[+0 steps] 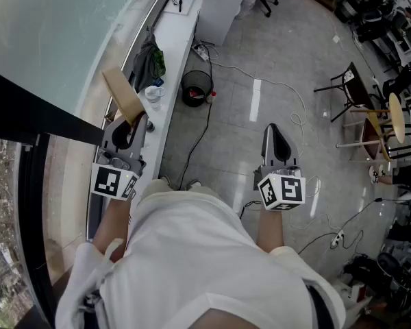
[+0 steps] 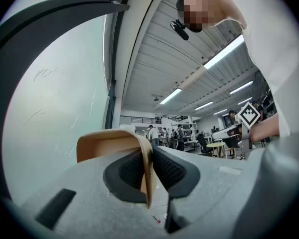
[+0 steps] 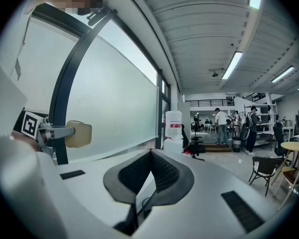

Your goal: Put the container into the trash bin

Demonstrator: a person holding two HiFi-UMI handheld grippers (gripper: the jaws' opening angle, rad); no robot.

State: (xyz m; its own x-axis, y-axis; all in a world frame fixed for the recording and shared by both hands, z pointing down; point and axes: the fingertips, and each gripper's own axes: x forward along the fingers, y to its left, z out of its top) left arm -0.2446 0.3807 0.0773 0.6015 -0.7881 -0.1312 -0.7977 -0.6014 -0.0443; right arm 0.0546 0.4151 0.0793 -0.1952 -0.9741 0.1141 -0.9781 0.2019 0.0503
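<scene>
A tan paper container [image 1: 122,93] is held up over the white counter [image 1: 170,46] by the window. My left gripper [image 1: 138,121] is shut on one of its walls; in the left gripper view the thin tan wall [image 2: 147,169] is pinched between the dark pads, and the container's body [image 2: 107,142] curves off to the left. The black round trash bin [image 1: 196,88] stands on the floor beside the counter, ahead and to the right of that gripper. My right gripper [image 1: 273,129] hangs over the floor, shut and empty, its pads [image 3: 162,172] meeting. The right gripper view shows the container [image 3: 79,134] at the far left.
A clear cup [image 1: 153,94] and a dark green bag [image 1: 150,62] lie on the counter. Cables [image 1: 207,125] run across the floor near the bin. A white cabinet [image 1: 222,5] stands ahead; chairs and a round table [image 1: 396,117] are at the right.
</scene>
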